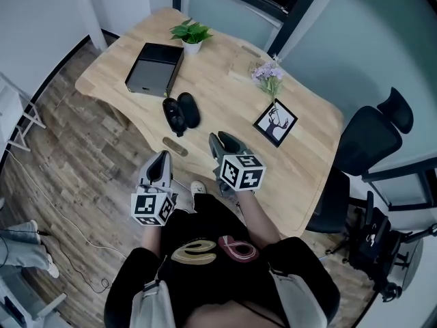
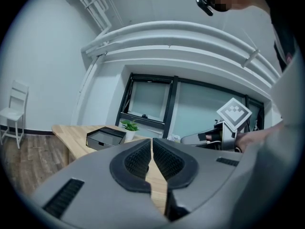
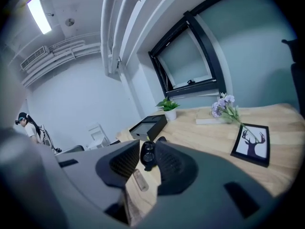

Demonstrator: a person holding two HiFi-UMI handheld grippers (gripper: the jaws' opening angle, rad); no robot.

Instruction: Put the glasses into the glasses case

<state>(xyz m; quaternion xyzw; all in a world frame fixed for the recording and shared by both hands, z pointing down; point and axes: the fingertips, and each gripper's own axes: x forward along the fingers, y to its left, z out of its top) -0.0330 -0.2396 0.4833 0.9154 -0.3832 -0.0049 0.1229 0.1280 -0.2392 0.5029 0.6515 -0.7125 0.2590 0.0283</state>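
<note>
Black oval clamshell glasses case (image 1: pixel 181 113) lies open on pale wooden worktop (image 1: pixel 225 87), near its near edge. Dark glasses (image 3: pixel 146 153) appear to lie in one half; not certain. Left claw (image 1: pixel 162 157) together, empty. Right claw (image 1: pixel 222 139) slightly apart, empty, aimed at case.

Risk: off-centre contact slides light case or shuts lid on protruding frame.

A pale wooden bench (image 1: pixel 225 94) spreads ahead of the right gripper (image 1: pixel 224 142). Just ahead and to that gripper's right lies a black-framed picture of a stag (image 1: pixel 276 123), with a sprig of purple artificial flowers (image 1: pixel 268 76) beyond it. Well ahead of the left gripper (image 1: pixel 161 161) sits a dark grey open box (image 1: pixel 154 68), and a small green plant in a white pot (image 1: pixel 192 35) stands past it. A black office chair (image 1: pixel 369 139) stands far to the right gripper's right, off the bench.
</note>
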